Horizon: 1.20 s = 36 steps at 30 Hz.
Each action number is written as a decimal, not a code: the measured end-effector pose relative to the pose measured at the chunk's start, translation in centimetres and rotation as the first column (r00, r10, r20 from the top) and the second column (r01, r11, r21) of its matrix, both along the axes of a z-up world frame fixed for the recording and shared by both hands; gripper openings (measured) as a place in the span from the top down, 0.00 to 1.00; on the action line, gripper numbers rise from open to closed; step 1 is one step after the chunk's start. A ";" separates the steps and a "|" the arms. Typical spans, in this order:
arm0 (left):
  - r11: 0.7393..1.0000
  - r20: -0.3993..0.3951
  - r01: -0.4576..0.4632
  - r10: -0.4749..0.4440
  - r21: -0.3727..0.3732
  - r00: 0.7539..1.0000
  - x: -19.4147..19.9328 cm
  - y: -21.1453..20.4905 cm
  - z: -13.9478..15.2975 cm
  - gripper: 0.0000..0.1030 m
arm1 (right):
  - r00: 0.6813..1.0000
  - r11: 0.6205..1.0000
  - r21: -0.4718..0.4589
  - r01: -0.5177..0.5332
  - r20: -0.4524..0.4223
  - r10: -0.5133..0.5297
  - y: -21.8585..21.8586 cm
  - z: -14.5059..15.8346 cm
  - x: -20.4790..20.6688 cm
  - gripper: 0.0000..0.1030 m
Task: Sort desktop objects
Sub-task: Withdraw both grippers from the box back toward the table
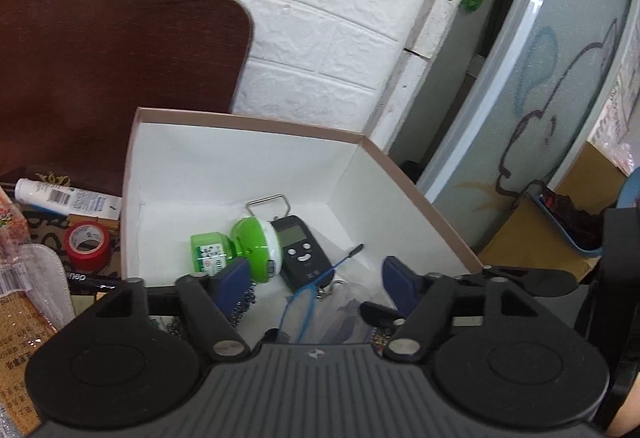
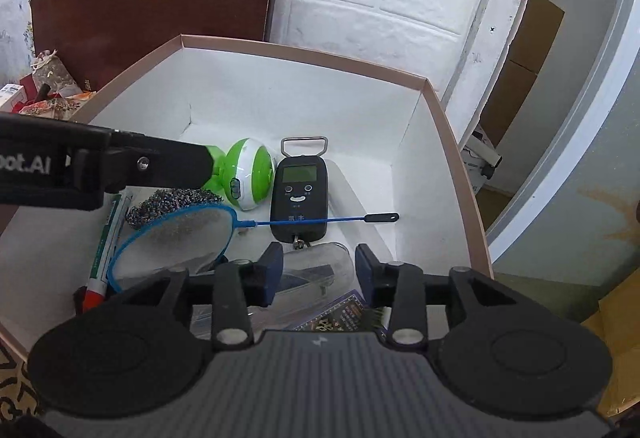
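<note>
A white box with a pink rim (image 1: 248,122) (image 2: 304,52) holds sorted items: a green and white round gadget (image 1: 253,245) (image 2: 249,174), a black hanging scale (image 1: 302,248) (image 2: 299,194), a small blue net (image 2: 176,242) (image 1: 316,280), a dark scouring pad (image 2: 172,203), a marker pen (image 2: 103,258) and a clear plastic case (image 2: 316,272). My left gripper (image 1: 318,284) is open over the box's near side. Its arm crosses the right wrist view (image 2: 120,166). My right gripper (image 2: 318,272) is open above the clear case, holding nothing.
Left of the box lie a red tape roll (image 1: 87,244), a white tube (image 1: 66,197), a black pen (image 1: 94,280) and snack packets (image 1: 24,302). A brown board (image 1: 116,78) leans on the white brick wall. A blue bin (image 1: 568,222) stands at the right.
</note>
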<state>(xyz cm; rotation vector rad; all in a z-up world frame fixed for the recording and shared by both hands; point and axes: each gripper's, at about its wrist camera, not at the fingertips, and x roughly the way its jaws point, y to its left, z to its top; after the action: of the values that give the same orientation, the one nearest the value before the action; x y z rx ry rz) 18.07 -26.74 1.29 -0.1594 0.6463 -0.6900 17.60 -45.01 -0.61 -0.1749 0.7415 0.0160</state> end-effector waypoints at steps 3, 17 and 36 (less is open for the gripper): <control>1.000 0.027 -0.009 0.009 0.010 1.000 -0.7 -0.2 0.3 0.03 | 1.000 1.000 -0.005 -0.007 0.007 0.007 0.3 0.1 -0.3 0.33; 1.000 0.055 0.004 -0.005 0.019 0.998 -2.6 0.3 1.4 0.03 | 0.999 1.000 -0.019 -0.012 0.034 0.012 1.6 0.6 -2.0 0.07; 0.998 0.158 -0.001 -0.010 0.069 0.987 -7.8 2.1 2.9 0.03 | 0.992 1.000 -0.002 0.015 0.127 -0.015 2.8 3.3 -6.2 0.07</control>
<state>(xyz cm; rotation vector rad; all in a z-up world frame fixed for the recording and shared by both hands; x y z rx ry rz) 10.24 -24.65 4.23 -0.0390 0.5171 -0.6767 11.42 -42.22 2.73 -0.1718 0.6155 -0.0108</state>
